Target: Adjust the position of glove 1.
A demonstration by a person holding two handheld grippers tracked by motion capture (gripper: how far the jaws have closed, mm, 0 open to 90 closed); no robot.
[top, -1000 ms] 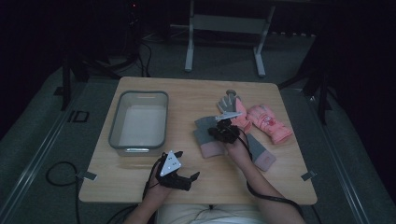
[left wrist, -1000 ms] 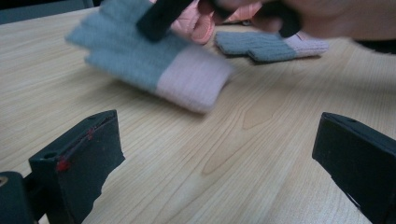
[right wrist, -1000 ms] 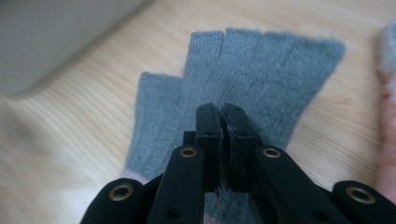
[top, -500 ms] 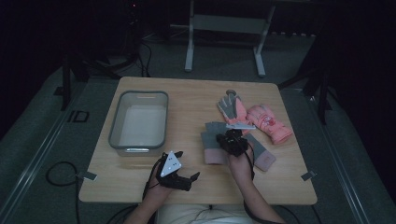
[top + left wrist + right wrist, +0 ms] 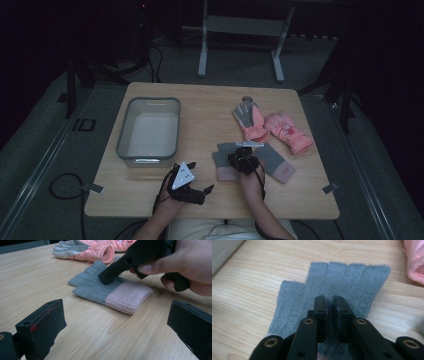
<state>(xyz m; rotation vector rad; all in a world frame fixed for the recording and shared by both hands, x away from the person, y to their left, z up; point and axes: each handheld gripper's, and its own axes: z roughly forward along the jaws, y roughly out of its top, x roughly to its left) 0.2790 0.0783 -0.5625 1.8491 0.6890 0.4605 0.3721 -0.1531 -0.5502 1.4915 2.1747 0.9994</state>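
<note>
We're looking at a light wooden desk (image 5: 210,107) in a pretty dark room, grey floor around it and a metal frame stand (image 5: 240,30) at the far side. The right gripper (image 5: 243,161) is down on a grey knit glove with a pink cuff (image 5: 110,291), jaws nearly closed and pinching a fold of the knit at the palm. The left gripper (image 5: 192,189) sits near the desk's near edge, jaws spread wide, holding nothing. A second grey glove (image 5: 277,164) lies just right, two pink padded gloves (image 5: 270,125) farther back, and a clear tub (image 5: 149,131) on the left.
</note>
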